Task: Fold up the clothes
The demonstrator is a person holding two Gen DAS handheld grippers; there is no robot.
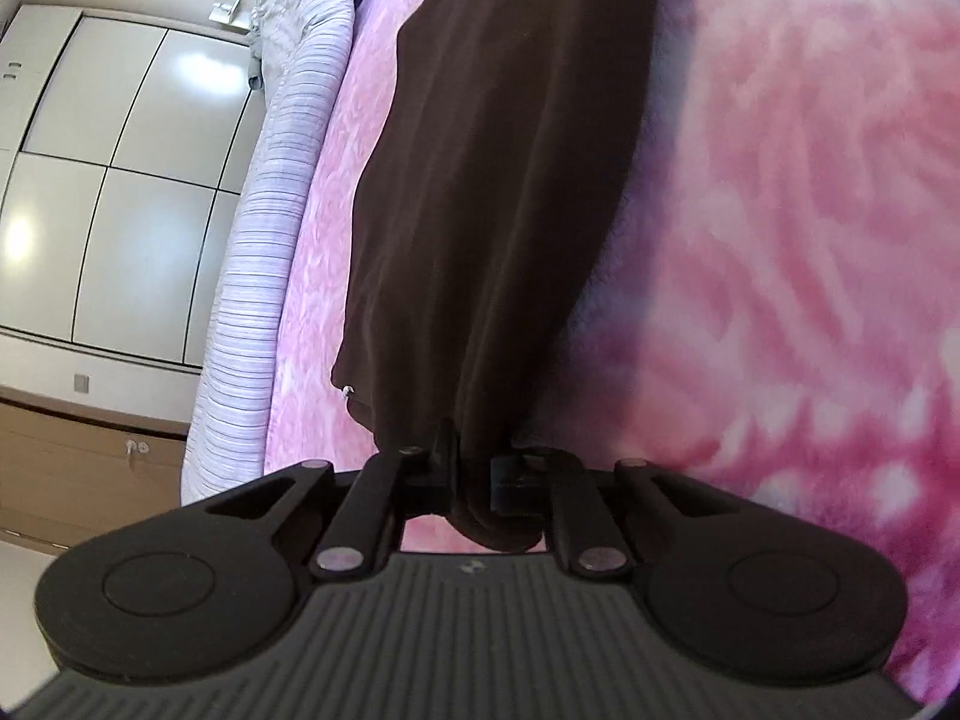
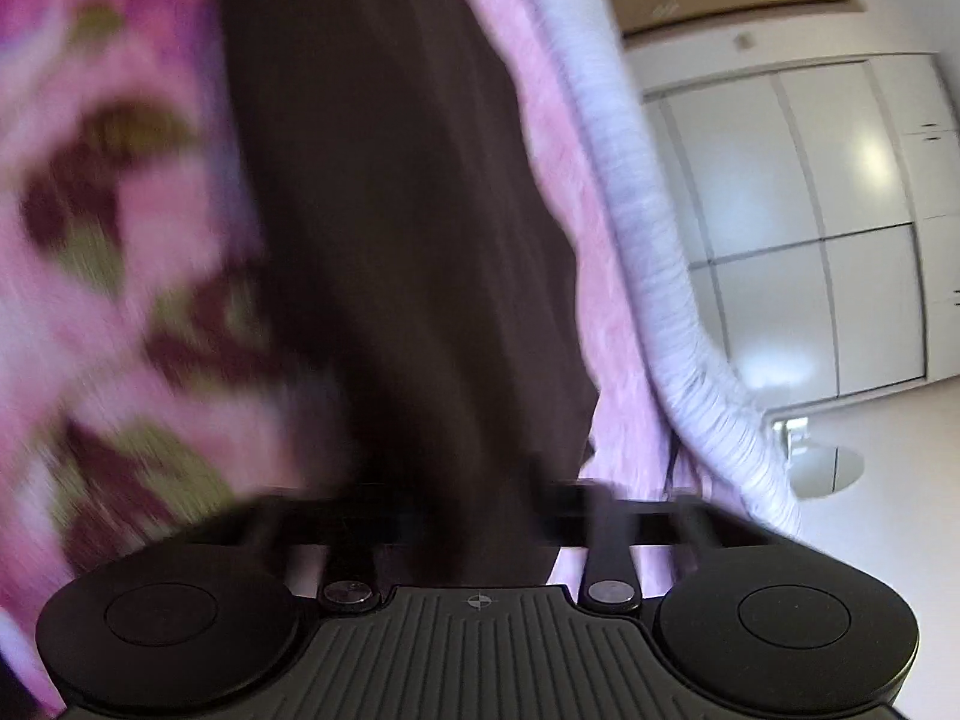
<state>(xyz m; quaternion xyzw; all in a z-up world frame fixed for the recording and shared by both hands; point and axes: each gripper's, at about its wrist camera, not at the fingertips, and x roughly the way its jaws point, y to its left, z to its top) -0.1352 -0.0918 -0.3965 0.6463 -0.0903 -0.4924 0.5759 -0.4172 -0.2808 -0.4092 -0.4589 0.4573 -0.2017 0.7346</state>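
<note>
Honestly there's nothing to read here, no words, brand names or numbers on anything in either view. The closest thing to a sign is a tiny crosshair-type mark (image 2: pixel 478 601) stamped in the middle of the ribbed plate of my right gripper (image 2: pixel 480 516), a small circle with a cross through it. My left gripper (image 1: pixel 474 468) has a little mark (image 1: pixel 467 567) in the same spot on its plate, but it's too small and smudgy to tell what it is. The dark garment (image 1: pixel 504 180) has no label or print showing that I can make out.
</note>
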